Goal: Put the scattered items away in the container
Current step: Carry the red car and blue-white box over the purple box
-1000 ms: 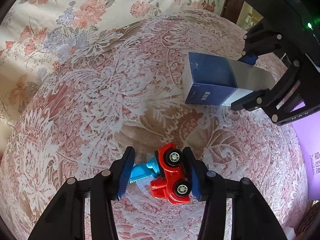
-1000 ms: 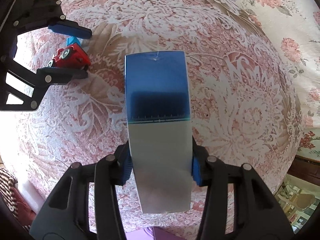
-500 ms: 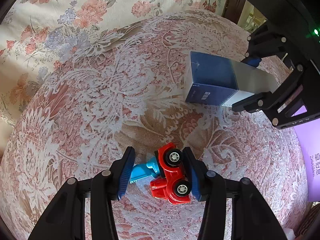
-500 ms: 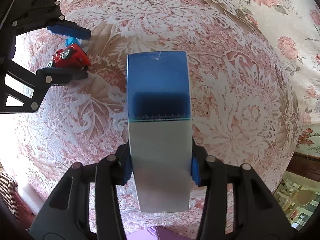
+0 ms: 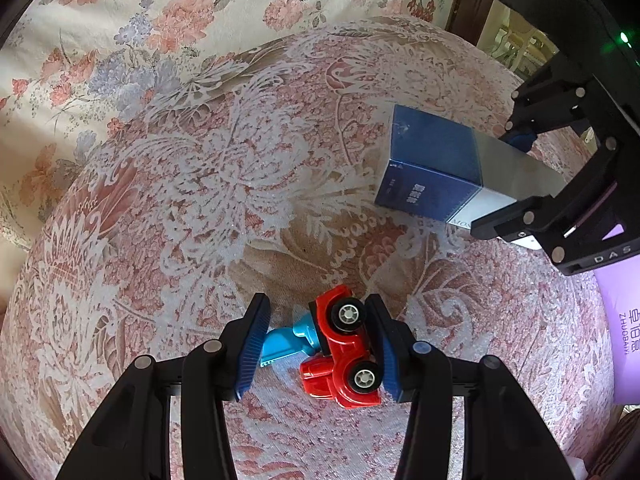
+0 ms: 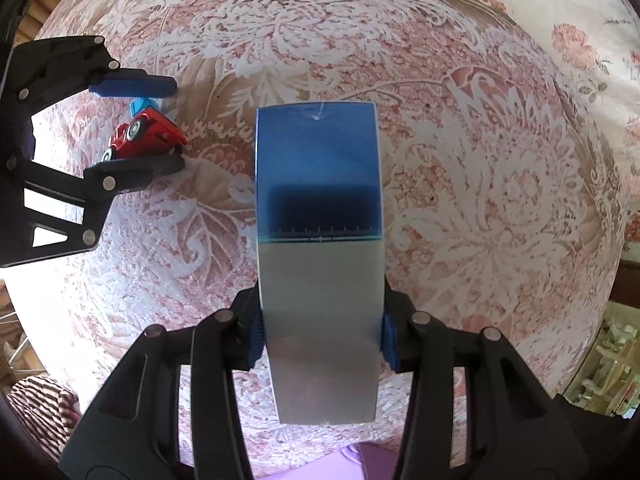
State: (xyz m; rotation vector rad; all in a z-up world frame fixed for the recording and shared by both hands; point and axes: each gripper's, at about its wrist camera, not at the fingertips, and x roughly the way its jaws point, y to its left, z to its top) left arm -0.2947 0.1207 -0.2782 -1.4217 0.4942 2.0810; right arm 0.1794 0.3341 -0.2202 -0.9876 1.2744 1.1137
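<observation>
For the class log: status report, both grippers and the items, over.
Left gripper shut on red toy car. Right gripper shut on blue box. Nothing blocking.

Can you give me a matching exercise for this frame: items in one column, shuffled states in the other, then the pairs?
Items:
1. red toy truck
2. blue and silver box
3. purple container
4. floral tablecloth

States:
A. covers the table under everything
B. at the frame edge, printed lettering on it
C. between the left hand-held gripper's pads
D. clamped in the right hand-held gripper

Pairs: 1-C, 2-D, 3-B, 4-A
</observation>
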